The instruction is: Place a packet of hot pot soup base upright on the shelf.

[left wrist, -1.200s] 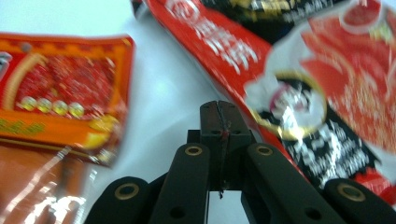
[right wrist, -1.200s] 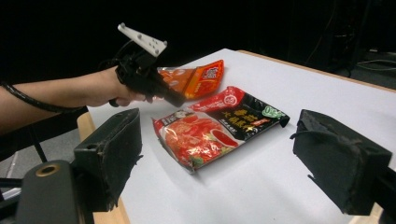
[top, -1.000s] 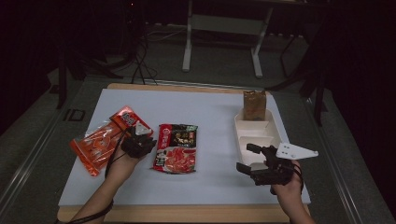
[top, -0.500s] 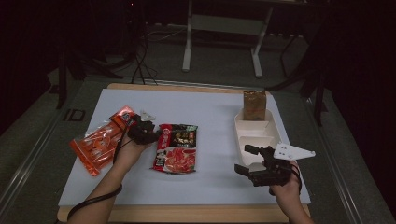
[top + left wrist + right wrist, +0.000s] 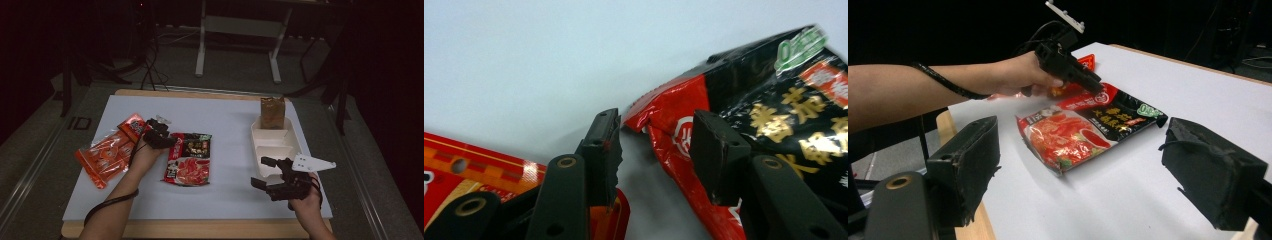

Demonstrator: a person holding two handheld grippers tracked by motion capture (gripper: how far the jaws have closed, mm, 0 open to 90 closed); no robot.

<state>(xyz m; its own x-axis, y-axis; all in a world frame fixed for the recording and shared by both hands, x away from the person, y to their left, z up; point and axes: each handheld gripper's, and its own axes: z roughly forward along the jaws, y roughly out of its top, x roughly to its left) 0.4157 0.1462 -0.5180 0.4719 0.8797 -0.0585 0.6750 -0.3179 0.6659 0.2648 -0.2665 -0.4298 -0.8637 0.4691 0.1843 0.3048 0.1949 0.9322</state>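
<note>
Left gripper sits low over the tabletop at the upper left corner of the red-and-black packet. Its jaws have just been opening and now stand parted. In the left gripper view the packet's crinkled corner lies between them, one jaw over the printed face, the other beside the edge; neither pad presses on it. The packet lies flat near the tabletop's middle. The orange packet lies flat just left of the gripper, under the person's left hand.

Right gripper is held at the near right of the tabletop, well apart from both packets, jaws wide and released, nothing between them. It sits just before the white tray. A brown bag stands upright at the tray's far end.
</note>
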